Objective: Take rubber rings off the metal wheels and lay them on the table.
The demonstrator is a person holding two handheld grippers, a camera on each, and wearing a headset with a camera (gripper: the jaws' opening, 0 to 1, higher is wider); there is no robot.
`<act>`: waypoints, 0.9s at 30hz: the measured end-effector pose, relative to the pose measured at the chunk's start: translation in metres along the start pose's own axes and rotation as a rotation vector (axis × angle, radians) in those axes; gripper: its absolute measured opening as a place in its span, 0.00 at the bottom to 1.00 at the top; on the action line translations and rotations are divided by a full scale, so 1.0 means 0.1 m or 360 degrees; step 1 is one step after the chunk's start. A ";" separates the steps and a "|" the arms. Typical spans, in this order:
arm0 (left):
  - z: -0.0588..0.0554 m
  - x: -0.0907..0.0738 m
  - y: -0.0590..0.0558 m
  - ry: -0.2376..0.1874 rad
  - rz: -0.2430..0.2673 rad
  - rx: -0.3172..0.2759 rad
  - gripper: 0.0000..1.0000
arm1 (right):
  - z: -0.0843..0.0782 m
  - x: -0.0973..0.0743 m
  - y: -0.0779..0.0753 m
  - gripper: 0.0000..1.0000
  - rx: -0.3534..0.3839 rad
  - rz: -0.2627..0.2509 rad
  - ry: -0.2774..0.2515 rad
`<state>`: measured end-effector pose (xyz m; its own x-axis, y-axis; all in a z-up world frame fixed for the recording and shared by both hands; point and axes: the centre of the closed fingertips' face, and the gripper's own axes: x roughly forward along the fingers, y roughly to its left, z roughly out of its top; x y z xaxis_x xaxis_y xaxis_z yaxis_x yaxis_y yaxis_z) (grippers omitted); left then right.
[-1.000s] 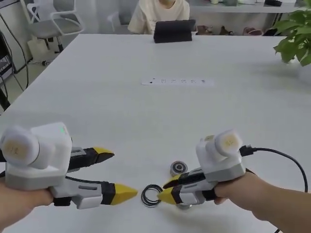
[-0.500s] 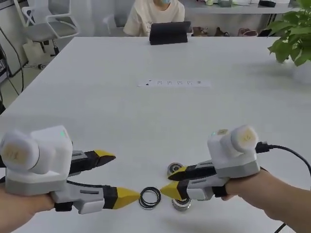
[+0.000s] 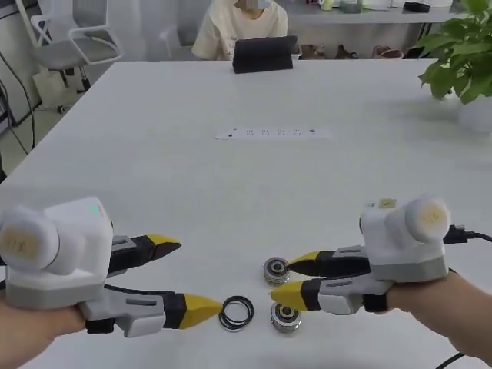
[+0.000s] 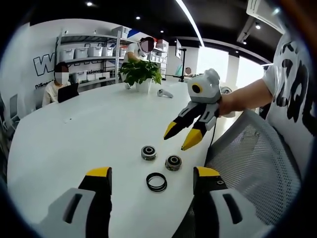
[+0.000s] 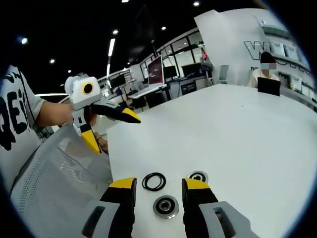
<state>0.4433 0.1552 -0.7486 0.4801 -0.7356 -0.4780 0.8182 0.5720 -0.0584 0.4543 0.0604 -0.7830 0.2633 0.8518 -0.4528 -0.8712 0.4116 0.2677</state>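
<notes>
Two metal wheels (image 3: 286,317) are laid flat on the white surface (image 3: 254,184) close to its near edge, one just beyond the other. The black rubber rings (image 3: 237,312), seemingly two overlapped, lie just left of the nearer wheel, apart from it. That placement is judged to be the task's aim for them: off the metal and flat on the surface. Whether any rubber is left on either wheel cannot be told.

The left tool (image 3: 192,277) is held low with its yellow tips spread wide and nothing between them, the nearer tip just beside the rings. The right tool (image 3: 286,278) is likewise spread and empty, raised over the wheels with its tips pointing left. Both are judged to be kept parted and aimed inward so that either wheel can be reached.

Farther off, a pale strip (image 3: 273,133) lies at mid-surface, with a dark laptop (image 3: 263,54) and a seated person (image 3: 240,23) at the far end. A green plant (image 3: 461,54) stands at far right and a chair (image 3: 73,38) at far left. Nothing is seen between the tools and the wheels; only the rings lie close enough to be nudged by the left tool
</notes>
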 end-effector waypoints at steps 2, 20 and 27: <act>0.00 0.00 0.00 -0.0003 0.0003 0.0003 0.65 | -0.01 -0.06 -0.02 0.37 0.0006 -0.0024 -0.0018; 0.06 -0.02 -0.08 -0.0025 0.0009 0.0014 0.73 | -0.10 -0.41 -0.05 0.58 -0.0030 -0.0149 -0.0056; 0.05 -0.03 -0.07 -0.0027 0.0046 0.0024 0.81 | -0.15 -0.51 -0.04 0.66 -0.0039 -0.0188 -0.0057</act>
<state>0.4376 0.1520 -0.7422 0.5088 -0.7251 -0.4641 0.8085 0.5877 -0.0318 0.4382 0.0103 -0.7738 0.3787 0.8092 -0.4493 -0.8431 0.5018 0.1932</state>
